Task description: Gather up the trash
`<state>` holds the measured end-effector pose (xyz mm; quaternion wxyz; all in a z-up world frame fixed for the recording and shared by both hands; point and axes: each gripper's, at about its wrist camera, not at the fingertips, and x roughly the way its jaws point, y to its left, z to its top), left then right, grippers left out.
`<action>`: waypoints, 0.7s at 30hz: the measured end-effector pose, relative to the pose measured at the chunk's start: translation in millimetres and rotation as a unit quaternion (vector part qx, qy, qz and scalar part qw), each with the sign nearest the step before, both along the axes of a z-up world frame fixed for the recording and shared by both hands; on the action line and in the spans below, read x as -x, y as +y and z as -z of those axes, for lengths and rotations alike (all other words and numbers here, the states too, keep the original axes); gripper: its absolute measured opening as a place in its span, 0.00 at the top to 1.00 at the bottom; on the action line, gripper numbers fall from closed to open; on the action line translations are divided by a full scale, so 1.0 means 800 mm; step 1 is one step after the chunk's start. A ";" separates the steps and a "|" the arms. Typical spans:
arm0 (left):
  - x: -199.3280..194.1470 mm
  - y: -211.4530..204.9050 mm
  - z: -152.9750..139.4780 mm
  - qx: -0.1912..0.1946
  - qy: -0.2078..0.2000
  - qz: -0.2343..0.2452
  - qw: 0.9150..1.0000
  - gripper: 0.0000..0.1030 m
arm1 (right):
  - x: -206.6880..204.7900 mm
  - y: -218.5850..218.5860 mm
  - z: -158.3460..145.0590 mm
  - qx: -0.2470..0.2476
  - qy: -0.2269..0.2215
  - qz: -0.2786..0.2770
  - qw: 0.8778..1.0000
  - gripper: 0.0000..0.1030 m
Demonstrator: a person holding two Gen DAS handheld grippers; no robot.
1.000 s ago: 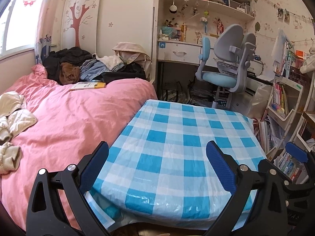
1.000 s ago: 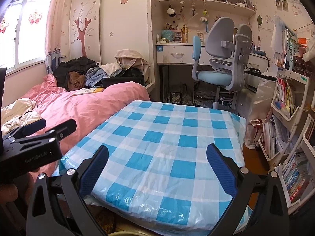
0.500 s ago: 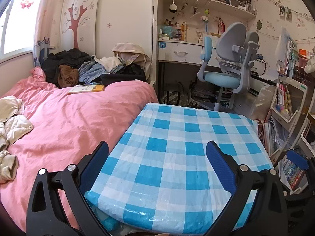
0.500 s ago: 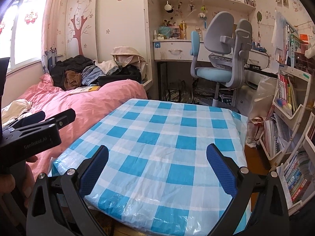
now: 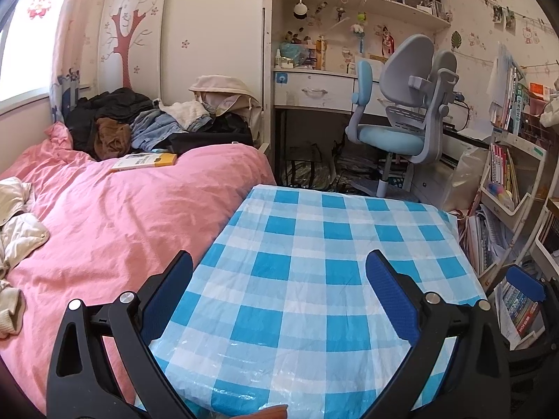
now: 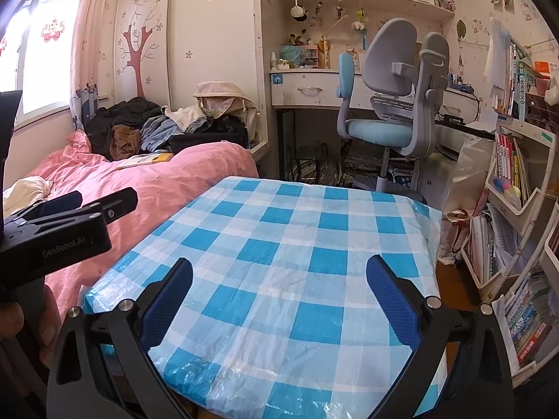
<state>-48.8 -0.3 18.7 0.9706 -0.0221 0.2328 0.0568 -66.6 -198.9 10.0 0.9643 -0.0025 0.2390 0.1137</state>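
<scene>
- My left claw (image 5: 279,300) is spread wide, its blue textured pads (image 5: 389,296) well apart with nothing between them. It hovers over the near part of the bench.
- My right claw (image 6: 279,300) is likewise wide open and empty, over the same surface. The left claw's black body (image 6: 56,237) shows at the left edge of the right wrist view.
- The low bench covered in a blue-and-white checked plastic sheet (image 5: 314,262) is thin, glossy film, wrinkled and crinkly at the near edge. It looks slippery, and the top is bare.
- Trash: I can't pick out any on the bench, or on the pink quilted bed (image 5: 115,216) just beside it. Where it lies I cannot tell from these views.
- Judgement: household trash is likely light and crushable, such as wrappers or paper. I'd pinch it mid-body or at a raised fold. Against that slick sheet a flat scrap would probably slide, so a gentle pinch from above suits better than a scrape.
- On the bed: a yellow-and-white paperback book (image 5: 145,161) lying flat, soft cream cloth bundles (image 5: 17,220) at the left, and a heap of dark and denim clothes (image 5: 146,125) at the far end. All soft except the book; none obviously trash.
- Rigid grey-and-blue plastic desk chair (image 5: 401,115) beyond the bench; a crowded white bookshelf (image 5: 510,181) to the right, with a clear plastic bag (image 6: 464,171) beside it.
</scene>
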 end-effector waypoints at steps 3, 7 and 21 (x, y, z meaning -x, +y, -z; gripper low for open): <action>-0.006 -0.002 0.000 -0.001 0.002 0.002 1.000 0.07 | -0.008 -0.002 0.001 0.000 0.001 0.001 1.000 0.08; -0.011 -0.004 0.001 -0.002 0.002 0.004 1.000 0.07 | -0.012 -0.004 0.003 -0.001 0.002 0.004 1.000 0.07; -0.028 -0.005 0.005 0.002 0.008 0.004 1.000 0.07 | -0.024 -0.010 0.009 0.000 0.004 0.008 1.000 0.07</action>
